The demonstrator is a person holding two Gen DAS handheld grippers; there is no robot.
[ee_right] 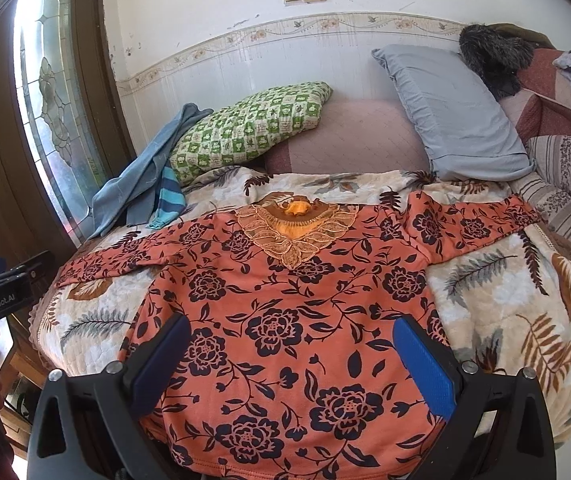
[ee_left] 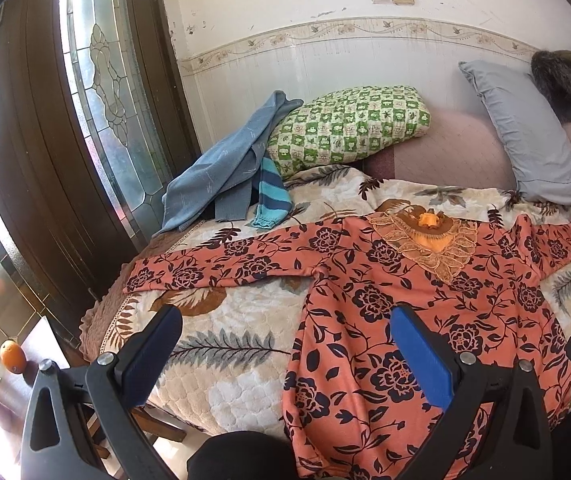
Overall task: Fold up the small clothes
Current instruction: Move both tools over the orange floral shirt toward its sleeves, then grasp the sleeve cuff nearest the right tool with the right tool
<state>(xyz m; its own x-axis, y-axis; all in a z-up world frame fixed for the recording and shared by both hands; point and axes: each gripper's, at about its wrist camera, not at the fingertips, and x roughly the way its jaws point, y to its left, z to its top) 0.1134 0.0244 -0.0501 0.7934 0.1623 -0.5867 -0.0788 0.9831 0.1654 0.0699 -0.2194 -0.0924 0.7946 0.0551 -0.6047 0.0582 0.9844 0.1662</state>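
Top (ee_right: 285, 320): I saw it lying flat on the bed (ee_right: 525, 320), sleeves spread.
Left gripper (ee_left: 285, 356): I held it apart, empty.
Right gripper (ee_right: 291, 360): apart, empty, above the hem.

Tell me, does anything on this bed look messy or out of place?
The floral top lies flat, sleeves spread, nothing wrong there. Behind it, a blue garment and a striped sleeve sit in a crumpled heap against the green checked pillow. The wall paint above is chipped.
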